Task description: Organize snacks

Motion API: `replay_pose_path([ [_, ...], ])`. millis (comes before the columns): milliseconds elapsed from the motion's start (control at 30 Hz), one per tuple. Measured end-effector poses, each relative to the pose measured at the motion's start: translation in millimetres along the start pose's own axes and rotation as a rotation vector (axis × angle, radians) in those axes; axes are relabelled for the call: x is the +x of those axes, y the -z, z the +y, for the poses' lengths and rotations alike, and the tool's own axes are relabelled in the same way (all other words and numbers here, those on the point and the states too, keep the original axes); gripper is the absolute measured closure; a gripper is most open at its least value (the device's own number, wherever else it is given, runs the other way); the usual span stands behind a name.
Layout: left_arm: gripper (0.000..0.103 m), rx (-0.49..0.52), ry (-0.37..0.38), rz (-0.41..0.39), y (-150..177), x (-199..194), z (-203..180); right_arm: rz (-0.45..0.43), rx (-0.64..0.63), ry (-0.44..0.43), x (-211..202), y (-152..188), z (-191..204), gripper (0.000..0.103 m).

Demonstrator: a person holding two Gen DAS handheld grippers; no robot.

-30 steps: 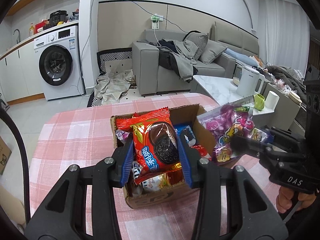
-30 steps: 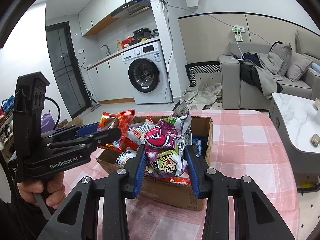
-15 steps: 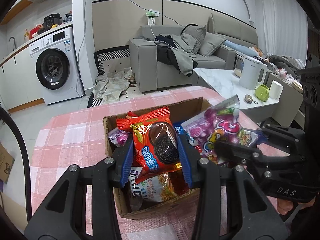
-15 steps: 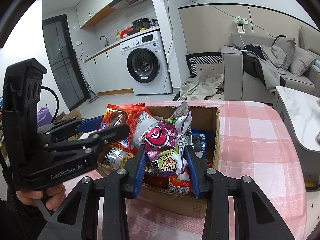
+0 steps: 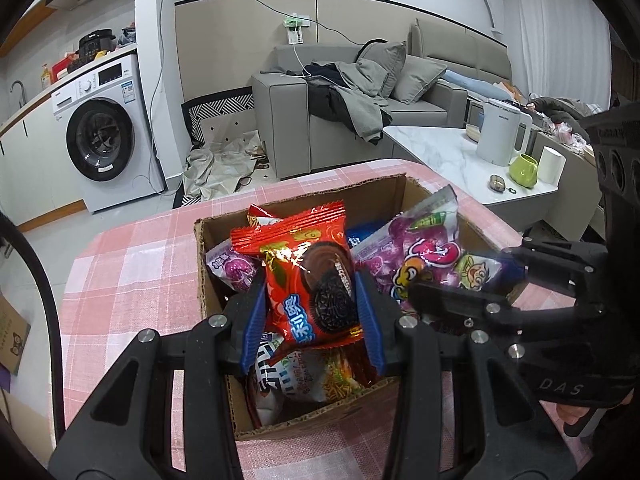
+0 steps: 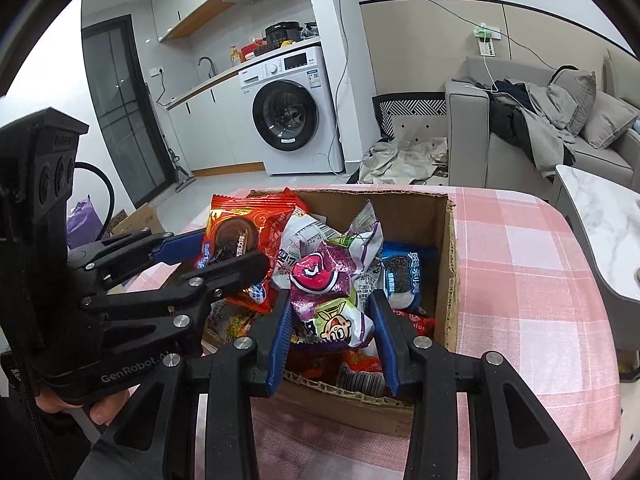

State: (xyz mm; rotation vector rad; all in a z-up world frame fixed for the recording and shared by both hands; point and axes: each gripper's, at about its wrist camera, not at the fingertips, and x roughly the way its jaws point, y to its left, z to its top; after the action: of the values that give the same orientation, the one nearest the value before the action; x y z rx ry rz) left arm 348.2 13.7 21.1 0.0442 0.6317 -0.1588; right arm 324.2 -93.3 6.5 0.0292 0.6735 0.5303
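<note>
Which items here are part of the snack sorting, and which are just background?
Job:
- left gripper, shut on red cookie packet
- right gripper, shut on purple candy bag
- cardboard box of snacks
- blue cookie packet

Background:
- washing machine
- sofa
- kettle
- green mug

red packet (image 5: pixel 310 280), purple packet (image 6: pixel 332 300), pink-checked tablecloth (image 5: pixel 132 264)

A cardboard box (image 5: pixel 216 276) stands on the checked table (image 5: pixel 132 264), packed with snack packets. Over its open top, the left gripper (image 5: pixel 310 300) pinches a cookie packet (image 5: pixel 308 276) and, just to its right, the right gripper (image 6: pixel 330 320) pinches a candy bag (image 6: pixel 332 304) (the two packets sit side by side). Behind the table stand a washing machine (image 5: pixel 104 140) to the left and a sofa (image 5: pixel 352 104) to the right.
</note>
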Motion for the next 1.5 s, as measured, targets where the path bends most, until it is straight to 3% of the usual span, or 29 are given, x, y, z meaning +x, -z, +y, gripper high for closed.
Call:
replay_pose_path([
  [700,0.064,-0.015,0.036,0.016,23,-8,23,0.004,0.033,0.023,-4,7,8,0.064],
  [833,0.062,-0.021,0.02,0.014,25,-17,24,-0.003,0.038,0.011,-8,7,7,0.054],
  [900,0.046,-0.019,0.017,-0.004,28,-27,23,-0.021,0.038,0.0,-14,7,6,0.051],
  [933,0.029,-0.019,0.013,-0.015,29,-32,21,-0.036,0.031,0.006,-19,7,6,0.045],
  [967,0.022,-0.02,0.013,-0.036,30,-39,19,-0.054,0.022,0.018,-25,7,7,0.042],
  [1133,0.019,-0.052,-0.001,-0.073,35,-66,21,-0.12,0.02,0.023,-52,10,2,0.012],
  [1233,0.01,-0.076,-0.008,-0.092,41,-83,22,-0.161,0.026,0.036,-70,14,-1,0.0],
  [1300,0.001,-0.083,-0.013,-0.131,47,-98,22,-0.179,0.035,0.03,-81,19,-3,0.0],
  [1500,0.001,-0.117,-0.012,-0.168,69,-133,17,-0.209,0.038,0.007,-101,34,-2,0.0],
])
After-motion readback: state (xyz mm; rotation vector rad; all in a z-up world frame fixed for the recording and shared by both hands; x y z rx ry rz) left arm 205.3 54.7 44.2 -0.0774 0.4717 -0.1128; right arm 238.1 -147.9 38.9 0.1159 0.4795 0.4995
